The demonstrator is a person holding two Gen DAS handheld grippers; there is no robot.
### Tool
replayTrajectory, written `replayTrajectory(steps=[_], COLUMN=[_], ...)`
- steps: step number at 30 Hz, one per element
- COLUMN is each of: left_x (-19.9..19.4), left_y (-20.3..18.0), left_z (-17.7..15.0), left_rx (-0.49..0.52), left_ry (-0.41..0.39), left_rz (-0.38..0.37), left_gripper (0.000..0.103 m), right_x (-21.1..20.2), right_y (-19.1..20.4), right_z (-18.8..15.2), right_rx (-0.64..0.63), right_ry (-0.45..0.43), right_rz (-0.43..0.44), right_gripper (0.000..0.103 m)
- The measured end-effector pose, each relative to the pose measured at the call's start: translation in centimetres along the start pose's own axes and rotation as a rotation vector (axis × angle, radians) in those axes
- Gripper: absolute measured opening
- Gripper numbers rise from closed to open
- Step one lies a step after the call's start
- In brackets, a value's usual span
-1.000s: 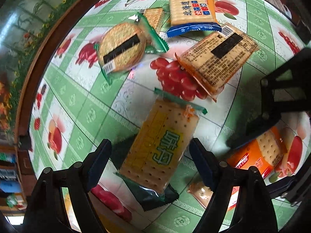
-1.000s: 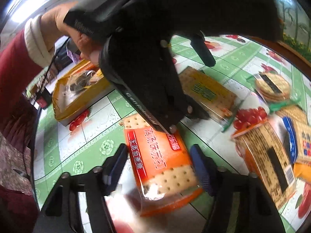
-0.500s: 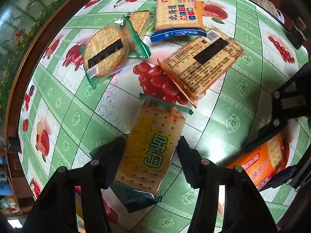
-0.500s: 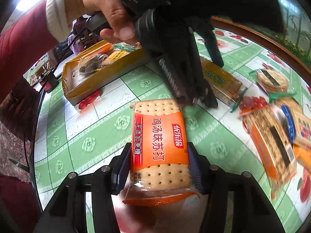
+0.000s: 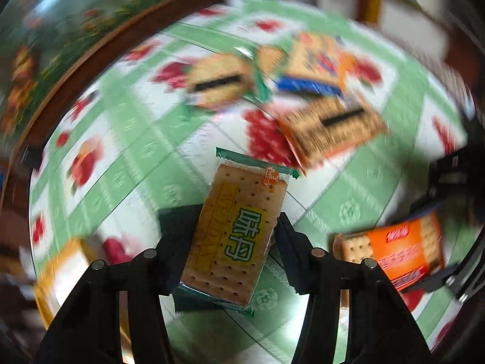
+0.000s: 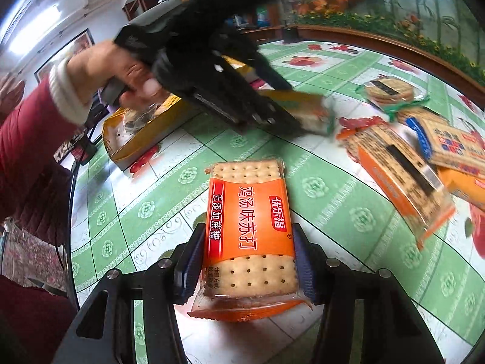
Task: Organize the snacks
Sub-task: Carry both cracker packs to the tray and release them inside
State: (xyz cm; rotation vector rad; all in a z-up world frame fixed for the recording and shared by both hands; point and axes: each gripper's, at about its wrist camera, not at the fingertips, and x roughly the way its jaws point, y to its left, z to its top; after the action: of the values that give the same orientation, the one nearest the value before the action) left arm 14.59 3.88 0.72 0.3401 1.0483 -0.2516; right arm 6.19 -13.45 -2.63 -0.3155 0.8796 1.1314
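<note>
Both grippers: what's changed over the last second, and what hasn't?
The left gripper has closed on the green cracker pack and the right gripper on the orange pack; a second ago each pack lay between open jaws. The green pack now looks lifted off the tablecloth and carried. The other packs, such as the round-cracker pack, and the yellow box lie as before.

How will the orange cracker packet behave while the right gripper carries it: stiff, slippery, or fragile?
The orange cracker packet probably stays stiff: it juts flat beyond the right gripper, not drooping. Its glossy wrapper may slip. The thin crackers seen through the film could crack if squeezed harder.
</note>
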Motion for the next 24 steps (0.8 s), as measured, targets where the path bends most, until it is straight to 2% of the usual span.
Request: replayTrajectory(steps=[4, 8, 10, 15, 19, 24], left_x=[-3.5, -6.9, -8.3, -11.2, -13.3, -15.0], left_y=[1.6, 2.7, 3.3, 5.0, 6.1, 7.4], left_z=[-2.3, -6.2, -8.5, -13.7, -16.9, -20.1], left_rx=[-0.224, -0.439, -0.558, -0.764, -0.841, -0.915], left_ry=[-0.117, -0.224, -0.265, -0.339, -0.376, -0.409], left_rz=[0.005, 0.056, 0.074, 0.168, 0.263, 0.330], left_gripper=[0.052, 0.052, 0.052, 0.052, 0.052, 0.053], right_x=[-0.4, -1.0, -1.2, -1.4, -0.9, 0.6], right_y=[-0.5, -0.8, -0.9, 0.4, 2.3, 5.1], right_z=[0.0, 0.4, 0.8, 2.9, 5.0, 8.3], right_rx=[0.025, 0.061, 0.084, 0.099, 0.090, 0.079], right_ry=[-0.015, -0.050, -0.066, -0.120, -0.155, -0.179], right_rz=[0.000, 0.009, 0.022, 0.070, 0.114, 0.165], right_gripper=[0.055, 0.055, 0.055, 0.055, 0.055, 0.055])
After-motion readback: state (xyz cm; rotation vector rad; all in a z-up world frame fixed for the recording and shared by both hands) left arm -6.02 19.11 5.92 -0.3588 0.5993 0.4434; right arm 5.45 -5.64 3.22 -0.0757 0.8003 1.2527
